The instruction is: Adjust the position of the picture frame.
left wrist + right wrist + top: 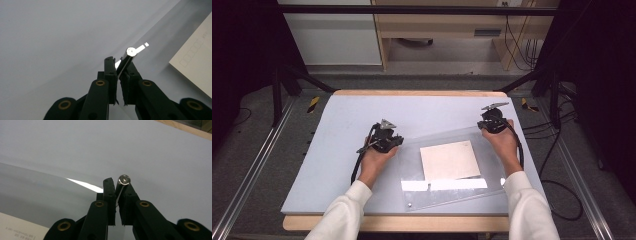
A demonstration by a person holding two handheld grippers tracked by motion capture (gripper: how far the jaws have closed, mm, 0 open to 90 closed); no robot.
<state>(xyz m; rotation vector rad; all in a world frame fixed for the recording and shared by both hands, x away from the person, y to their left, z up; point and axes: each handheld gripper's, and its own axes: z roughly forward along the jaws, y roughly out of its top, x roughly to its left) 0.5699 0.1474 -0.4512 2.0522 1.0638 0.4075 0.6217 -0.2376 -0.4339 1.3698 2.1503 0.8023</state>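
Both grippers pinch the clear sleeve (447, 170) at its far corners: left gripper (384, 140) fingers (110, 72) pressed together on the edge beside a metal snap (131, 51); right gripper (493, 122) fingers (109, 190) likewise, its snap (124, 179) just past the tips. The sleeve lies on the desk (362, 115), reaching from the fingers back toward me, with a white card (449, 160) inside, between the two grasps.

I judge the step a two-handed lift or drag. Advice: move both hands together, keep the edge taut, stay low so the card doesn't slide.

Glare hides part of the near edge. Card print is too small to read. I cannot tell how deep the film sits in the fingers.
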